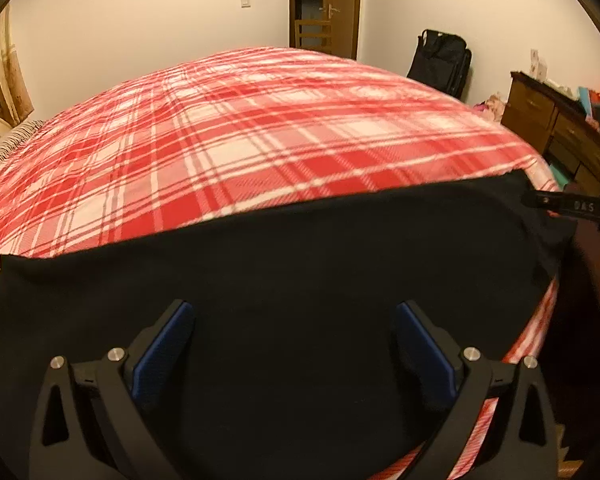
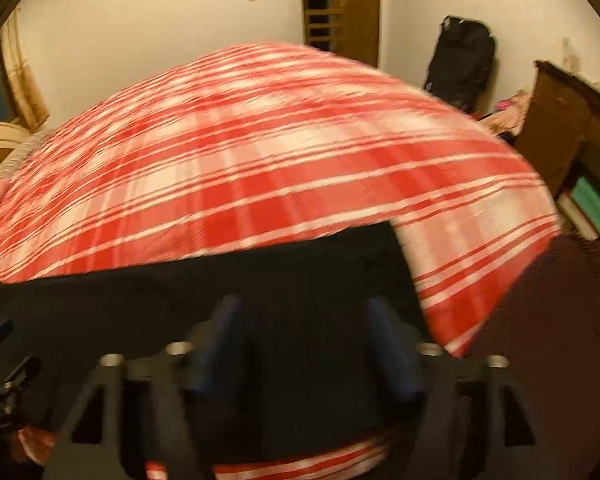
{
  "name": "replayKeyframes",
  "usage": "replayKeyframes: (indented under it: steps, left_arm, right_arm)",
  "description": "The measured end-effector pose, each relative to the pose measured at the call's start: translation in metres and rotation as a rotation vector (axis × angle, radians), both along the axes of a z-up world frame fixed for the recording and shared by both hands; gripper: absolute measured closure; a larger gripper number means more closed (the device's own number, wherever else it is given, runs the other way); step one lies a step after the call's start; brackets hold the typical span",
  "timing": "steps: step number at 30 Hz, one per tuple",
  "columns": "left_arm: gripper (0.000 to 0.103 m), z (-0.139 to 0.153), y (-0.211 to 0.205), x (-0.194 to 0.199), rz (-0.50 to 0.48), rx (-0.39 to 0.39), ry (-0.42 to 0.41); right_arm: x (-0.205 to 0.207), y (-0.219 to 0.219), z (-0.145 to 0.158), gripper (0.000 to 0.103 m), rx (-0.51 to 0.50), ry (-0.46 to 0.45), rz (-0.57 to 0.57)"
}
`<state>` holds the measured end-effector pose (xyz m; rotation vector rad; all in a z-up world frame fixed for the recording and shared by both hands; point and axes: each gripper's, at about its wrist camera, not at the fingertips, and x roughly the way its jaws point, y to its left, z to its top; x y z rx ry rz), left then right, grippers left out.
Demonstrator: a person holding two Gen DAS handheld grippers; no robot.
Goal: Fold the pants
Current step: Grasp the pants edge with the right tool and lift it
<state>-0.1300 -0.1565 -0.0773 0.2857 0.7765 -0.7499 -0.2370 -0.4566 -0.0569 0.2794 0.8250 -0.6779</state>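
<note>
Plaid bed (image 1: 260, 140) carries black pants (image 1: 300, 264); both grippers' fingers (image 1: 164, 344) gape empty, so regrip edges evenly.

A red and white plaid bedcover (image 1: 236, 136) lies over the bed and fills most of both views. Behind it stands a cream wall with a light switch (image 1: 245, 2), a brown wooden door (image 1: 340, 4) with a metal handle, and a wooden chair (image 1: 314, 36) just in front of the doorway. A black bag (image 1: 440, 62) leans upright against the wall to the right of the door, and further right is a dark wooden dresser (image 1: 540, 116) with small things on top.
</note>
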Motion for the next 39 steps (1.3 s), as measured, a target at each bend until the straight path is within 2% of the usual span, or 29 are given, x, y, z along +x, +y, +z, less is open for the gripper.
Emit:
replayKeyframes:
  steps: [6, 15, 18, 24, 32, 35, 39]
  left_arm:
    - [0.0, 0.004, -0.015, -0.009, -0.021, 0.002, -0.02]
    - [0.0, -0.01, -0.03, -0.015, -0.012, 0.068, -0.019]
    - [0.0, -0.013, -0.03, -0.013, 0.004, 0.075, -0.022]
    - [0.0, -0.014, -0.031, -0.015, 0.016, 0.077, -0.029]
    - [0.0, -0.014, -0.03, -0.013, 0.013, 0.074, -0.022]
    - [0.0, -0.014, -0.03, -0.014, 0.014, 0.075, -0.02]
    - [0.0, -0.01, -0.025, -0.011, 0.005, 0.048, 0.017]
  right_arm:
    - [0.001, -0.021, -0.003, 0.032, -0.016, 0.058, 0.001]
    - [-0.006, -0.065, -0.032, 0.032, 0.214, 0.05, -0.006]
    - [-0.01, -0.067, -0.031, 0.032, 0.228, 0.042, 0.011]
    - [-0.007, -0.062, -0.034, 0.033, 0.212, 0.106, 0.093]
    - [-0.012, -0.055, -0.033, 0.084, 0.298, 0.096, 0.194]
    - [-0.017, -0.059, -0.032, 0.089, 0.337, 0.054, 0.183]
    - [-0.025, -0.057, -0.021, 0.09, 0.385, -0.023, 0.188]
